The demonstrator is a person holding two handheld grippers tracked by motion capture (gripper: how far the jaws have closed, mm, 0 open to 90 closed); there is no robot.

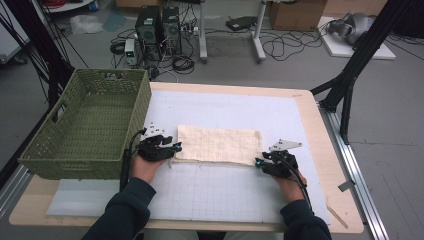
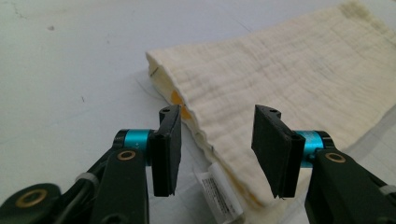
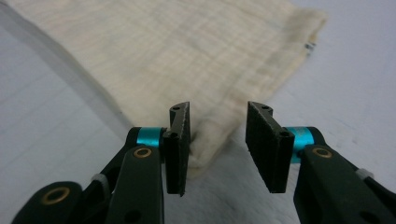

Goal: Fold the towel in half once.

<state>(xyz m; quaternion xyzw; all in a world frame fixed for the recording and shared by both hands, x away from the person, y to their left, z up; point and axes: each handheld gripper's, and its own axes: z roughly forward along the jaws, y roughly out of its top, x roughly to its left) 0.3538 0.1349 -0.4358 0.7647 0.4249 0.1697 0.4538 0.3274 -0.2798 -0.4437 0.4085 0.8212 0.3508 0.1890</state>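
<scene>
High view sets out the table (image 1: 320, 150) with its white mat (image 1: 225, 190), the green basket (image 1: 87, 125) at left of frame, and the folded cream cloth (image 1: 217, 144) lying flat at centre; the left gripper (image 1: 167, 150) sits at the cloth's lower left corner, the right gripper (image 1: 263, 161) at its lower right corner. Left gripper view: the gripper (image 2: 217, 144) has its jaws apart, straddling the cloth's (image 2: 289, 93) near edge, pads not pressing, with a white label (image 2: 219, 191) poking out at bottom centre. Right gripper view: that gripper (image 3: 217, 144) is likewise parted, the cloth's (image 3: 177, 56) corner tip lying just before the gap, nothing clamped.

The step in hand looks like taking both near corners for another fold; to do it well, I would slide each lower jaw under all the layers, not just the top one, since the left edge gapes open; close both together, lift evenly, carry the edge to the far edge in the upper part of the frame, keeping the label tucked inside.
</scene>
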